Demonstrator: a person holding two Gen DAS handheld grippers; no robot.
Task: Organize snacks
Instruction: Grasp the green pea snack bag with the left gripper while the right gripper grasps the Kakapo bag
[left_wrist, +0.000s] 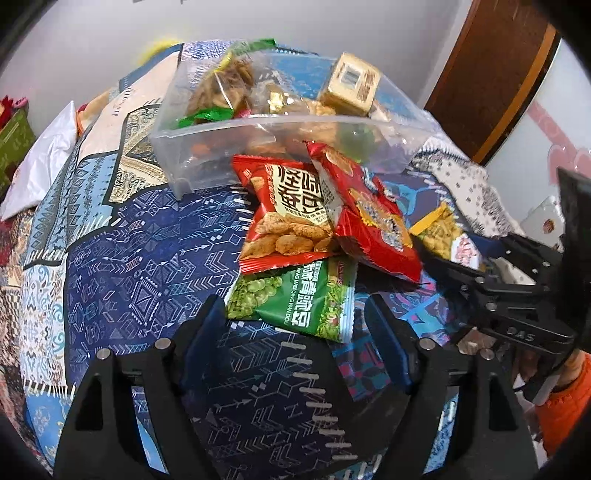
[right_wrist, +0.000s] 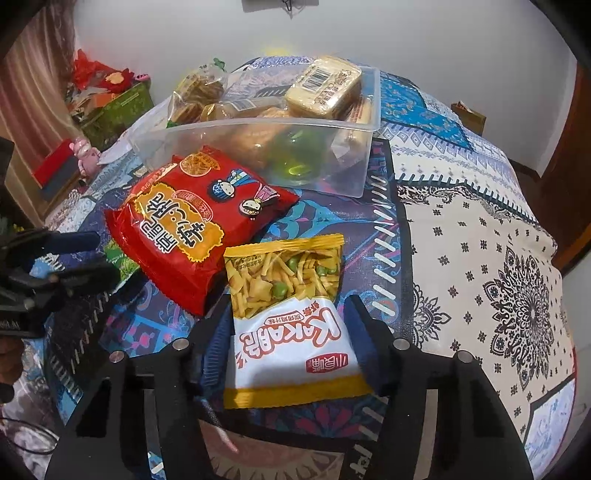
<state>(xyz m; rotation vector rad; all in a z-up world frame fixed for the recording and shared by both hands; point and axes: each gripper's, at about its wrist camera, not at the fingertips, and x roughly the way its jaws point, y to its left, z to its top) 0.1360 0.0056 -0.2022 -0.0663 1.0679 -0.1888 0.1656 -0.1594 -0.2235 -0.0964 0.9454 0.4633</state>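
Patchwork bedspread (right_wrist: 461, 236) by white wall (right_wrist: 406, 33), left gripper (left_wrist: 295, 314) gaping empty, right gripper (right_wrist: 286, 317) pinching yellow-white packet (right_wrist: 288, 317)

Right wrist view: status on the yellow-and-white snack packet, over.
Right gripper fingers straddling the yellow-and-white snack packet, grip unconfirmed. Left gripper open at the green pea packet. Red packet lies before the clear bin.

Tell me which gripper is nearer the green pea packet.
Left. The left gripper straddles the near end of the green pea packet; the right gripper is off to its right, around the yellow-and-white packet.
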